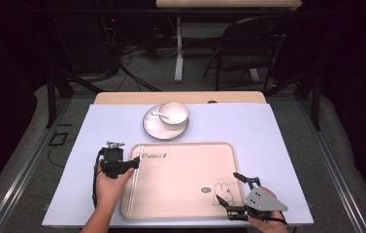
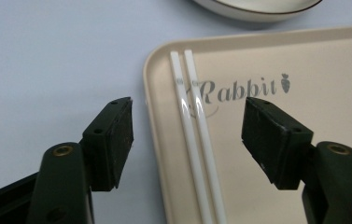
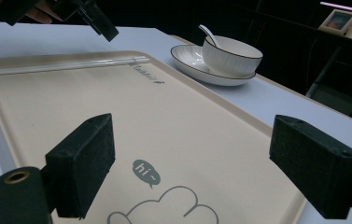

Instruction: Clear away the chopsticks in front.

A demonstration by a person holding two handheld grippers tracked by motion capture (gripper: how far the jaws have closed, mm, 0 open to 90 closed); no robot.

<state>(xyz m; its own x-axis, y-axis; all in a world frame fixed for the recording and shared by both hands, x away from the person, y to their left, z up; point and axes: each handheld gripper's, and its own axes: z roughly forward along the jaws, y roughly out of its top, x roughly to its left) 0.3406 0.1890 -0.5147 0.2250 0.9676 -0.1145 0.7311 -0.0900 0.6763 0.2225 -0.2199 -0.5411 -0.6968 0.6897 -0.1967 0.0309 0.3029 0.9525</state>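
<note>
My left fingers [image 2: 187, 140] stand open over the chopsticks [image 2: 193, 135]; I should center both sticks before closing, right fingers [image 3: 206, 168] open too.

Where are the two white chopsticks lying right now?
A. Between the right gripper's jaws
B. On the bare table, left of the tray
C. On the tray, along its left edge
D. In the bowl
C: the chopsticks lie side by side on the tray, just inside its left rim, with the open left gripper above them and nothing held between its jaws.
</note>
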